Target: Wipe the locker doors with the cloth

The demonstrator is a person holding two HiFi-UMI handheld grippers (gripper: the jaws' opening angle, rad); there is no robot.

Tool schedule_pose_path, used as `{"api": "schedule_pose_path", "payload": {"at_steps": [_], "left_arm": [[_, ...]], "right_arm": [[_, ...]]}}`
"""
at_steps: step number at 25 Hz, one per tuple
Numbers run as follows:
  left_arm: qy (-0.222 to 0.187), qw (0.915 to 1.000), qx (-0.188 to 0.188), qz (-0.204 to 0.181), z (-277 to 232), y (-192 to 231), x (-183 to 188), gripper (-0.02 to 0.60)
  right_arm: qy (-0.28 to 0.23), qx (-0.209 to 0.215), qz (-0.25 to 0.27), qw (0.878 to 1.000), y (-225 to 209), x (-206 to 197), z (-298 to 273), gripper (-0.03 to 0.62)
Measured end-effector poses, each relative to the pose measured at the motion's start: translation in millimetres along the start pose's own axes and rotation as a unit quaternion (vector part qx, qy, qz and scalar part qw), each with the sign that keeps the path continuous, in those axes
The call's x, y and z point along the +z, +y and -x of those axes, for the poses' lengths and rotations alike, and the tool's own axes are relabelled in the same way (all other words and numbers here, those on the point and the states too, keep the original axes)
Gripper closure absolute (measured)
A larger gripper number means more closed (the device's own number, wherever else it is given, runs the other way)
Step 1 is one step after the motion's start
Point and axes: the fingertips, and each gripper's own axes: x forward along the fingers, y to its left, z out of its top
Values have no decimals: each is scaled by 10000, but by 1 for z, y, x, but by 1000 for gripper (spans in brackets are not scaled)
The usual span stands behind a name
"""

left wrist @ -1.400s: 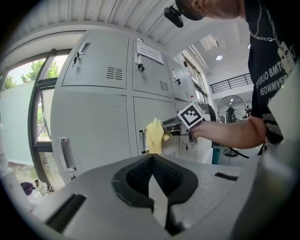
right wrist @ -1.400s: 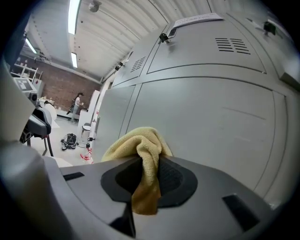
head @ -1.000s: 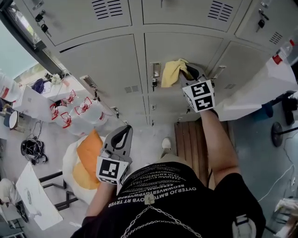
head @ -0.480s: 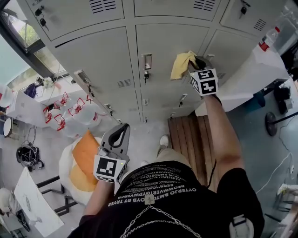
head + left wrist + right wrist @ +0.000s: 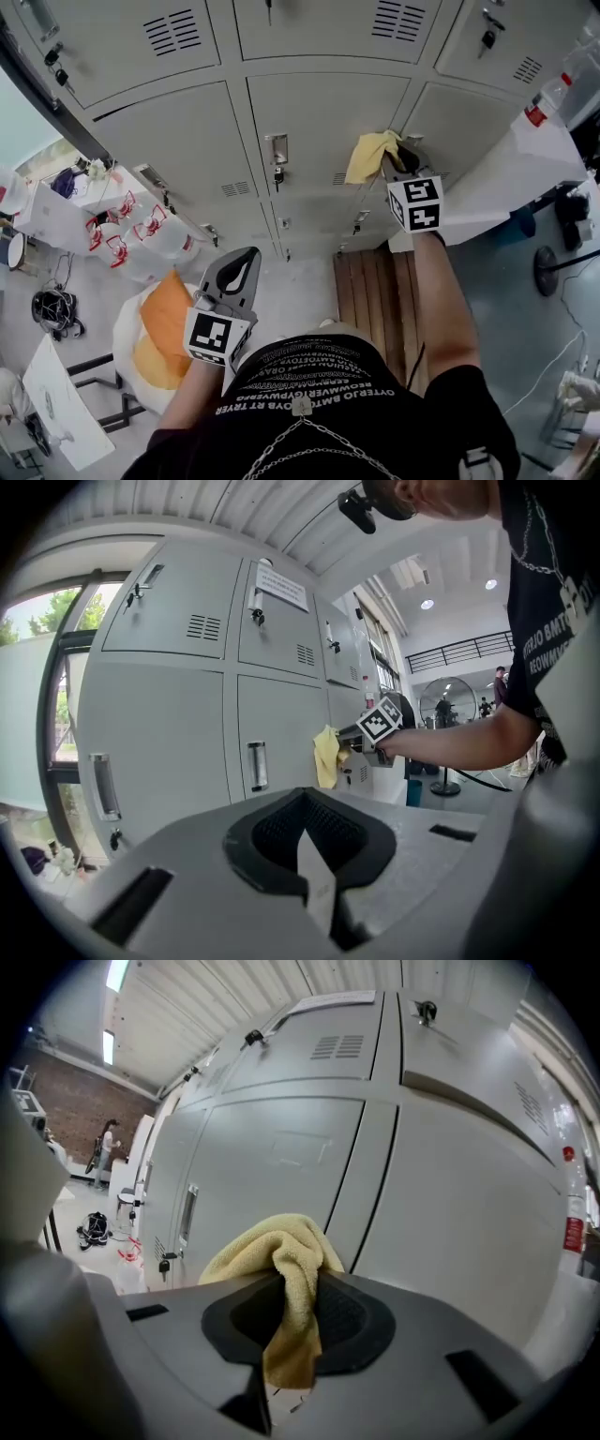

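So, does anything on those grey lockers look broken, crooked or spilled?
Nothing stands out. The grey metal locker doors look shut and undented; the yellow terry cloth sits clamped in the right gripper.

Cloth (image 5: 372, 155): far side hidden, touch on locker door (image 5: 319, 117) not determinable; clamped part buried in right gripper (image 5: 298, 1321). Upper lockers (image 5: 309, 28): cut at 12 o'clock edge, head view. Door label (image 5: 282, 588): print too small. Orange bundle (image 5: 169, 323), 8 o'clock: partly behind left gripper (image 5: 246, 262)
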Motion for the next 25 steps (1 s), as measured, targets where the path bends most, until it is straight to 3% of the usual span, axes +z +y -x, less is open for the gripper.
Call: {"api": "schedule_pose_path", "payload": {"at_steps": [5, 10, 17, 25], "left_arm": [[-109, 9998, 149, -58, -39, -1, 22, 578], [8, 9990, 454, 23, -55, -4, 20, 578], [94, 9950, 983, 166, -57, -7, 15, 578], [198, 9930, 1142, 206, -47, -8, 10, 578]], "right_arm": [[-619, 587, 70, 9963, 16, 27, 28, 520], [-751, 1218, -113, 9897, 39, 12, 42, 520], [-452, 2015, -529, 9770, 84, -35, 32, 520], [-235, 2673, -490, 9621, 143, -52, 17, 520]]}}
